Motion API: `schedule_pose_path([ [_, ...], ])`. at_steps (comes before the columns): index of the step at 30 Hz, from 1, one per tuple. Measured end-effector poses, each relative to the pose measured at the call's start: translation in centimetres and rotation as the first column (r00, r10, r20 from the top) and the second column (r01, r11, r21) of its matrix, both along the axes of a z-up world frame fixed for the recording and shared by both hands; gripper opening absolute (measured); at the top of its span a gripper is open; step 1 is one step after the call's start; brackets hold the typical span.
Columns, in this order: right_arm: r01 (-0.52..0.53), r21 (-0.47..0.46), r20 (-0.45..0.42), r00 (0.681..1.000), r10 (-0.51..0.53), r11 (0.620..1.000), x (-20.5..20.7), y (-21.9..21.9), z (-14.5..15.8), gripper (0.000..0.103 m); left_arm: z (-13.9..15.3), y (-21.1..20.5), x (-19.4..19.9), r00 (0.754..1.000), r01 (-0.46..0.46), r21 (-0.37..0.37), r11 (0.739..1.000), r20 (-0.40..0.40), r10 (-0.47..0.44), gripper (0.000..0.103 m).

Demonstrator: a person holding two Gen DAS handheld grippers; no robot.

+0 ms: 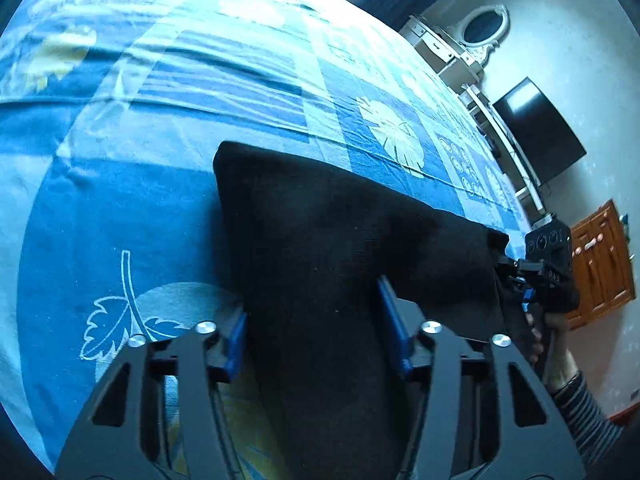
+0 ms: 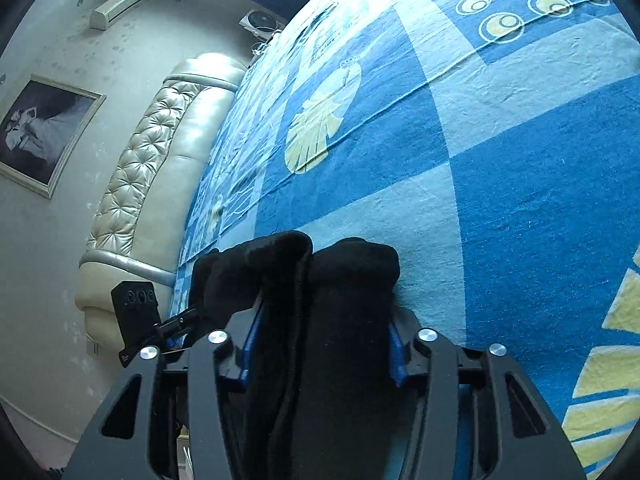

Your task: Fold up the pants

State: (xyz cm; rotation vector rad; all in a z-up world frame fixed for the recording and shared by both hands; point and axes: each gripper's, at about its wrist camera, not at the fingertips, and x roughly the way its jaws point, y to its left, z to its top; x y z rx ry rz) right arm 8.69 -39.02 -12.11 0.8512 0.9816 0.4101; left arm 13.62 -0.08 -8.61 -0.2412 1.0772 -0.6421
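Presently the pants point(image 1: 328, 240) lie on the bed sheet point(image 1: 120, 200) as a black, partly folded bundle. In the left wrist view their long axis runs from the left gripper point(image 1: 316, 320) toward the right gripper point(image 1: 532, 280), with a squared corner pointing up and to the left across the bed.

Left gripper: jaws spread, with a thick band of the black cloth running between the blue pads point(image 1: 236, 336); whether the pads press the cloth cannot be told. Right gripper point(image 2: 324, 344): jaws likewise spread around a bunched roll of the cloth, grip pressure again not determinable.

Surroundings: a padded cream headboard point(image 2: 160, 168) along the bed edge, a framed picture point(image 2: 44, 132) on the wall, an air conditioner point(image 2: 120, 4) above. On the other side, a dark television point(image 1: 540, 132), an oval mirror point(image 1: 484, 28) over a white dresser, and a wooden cabinet point(image 1: 600, 264).

Cloth surface: matte black with a fine knit texture, doubled in thick rounded folds at the right gripper.
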Motion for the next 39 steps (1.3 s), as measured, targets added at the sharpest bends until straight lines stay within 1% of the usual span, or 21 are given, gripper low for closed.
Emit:
schedule_pose_path([
  [1,0.006,0.000,0.005,1.000,-0.006,1.000,-0.1,0.0,0.0,0.042,0.3,-0.2,-0.3,1.000,0.001,0.023,1.000,0.027,-0.001,0.046],
  [3,0.014,-0.009,0.015,1.000,-0.014,1.000,-0.3,0.3,0.2,0.040,0.8,-0.5,-0.9,0.998,-0.007,0.067,0.998,0.068,0.002,0.044],
  [5,0.025,-0.007,0.023,0.999,-0.025,1.000,-0.4,0.2,0.3,0.040,1.2,-0.9,-0.9,0.997,-0.018,0.094,0.995,0.083,0.010,0.042],
  [9,0.036,-0.014,0.036,0.999,-0.036,0.999,-0.5,0.0,0.4,0.038,1.6,-1.2,-0.7,0.996,-0.029,0.134,0.991,0.086,0.017,0.040],
  [13,0.041,-0.031,0.046,0.998,-0.039,0.999,-0.5,0.1,0.7,0.037,2.0,-1.7,-0.4,0.995,-0.024,0.160,0.987,0.100,0.008,0.038],
  [17,0.040,-0.034,0.072,0.997,-0.038,0.999,-0.2,0.0,1.5,0.035,2.3,-1.8,0.1,0.994,-0.028,0.164,0.986,0.110,0.010,0.036],
  [19,0.042,-0.034,0.084,0.996,-0.039,0.999,0.1,0.0,1.6,0.034,2.6,-1.9,0.3,0.991,-0.037,0.179,0.983,0.133,0.013,0.036],
  [24,0.047,-0.018,0.109,0.993,-0.045,0.999,2.0,0.2,1.9,0.034,3.3,-1.9,1.4,0.985,-0.064,0.205,0.977,0.171,0.029,0.035],
  [29,0.053,-0.008,0.137,0.989,-0.051,0.999,4.5,0.3,2.5,0.034,3.8,-1.8,3.6,0.980,-0.090,0.217,0.972,0.192,0.048,0.035],
  [36,0.061,-0.025,0.169,0.984,-0.056,0.998,8.9,0.4,3.8,0.034,4.7,-2.3,7.8,0.967,-0.133,0.249,0.959,0.244,0.070,0.035],
  [39,0.070,-0.030,0.173,0.983,-0.064,0.997,10.9,0.3,3.9,0.034,4.9,-2.5,9.9,0.964,-0.149,0.254,0.956,0.251,0.084,0.035],
])
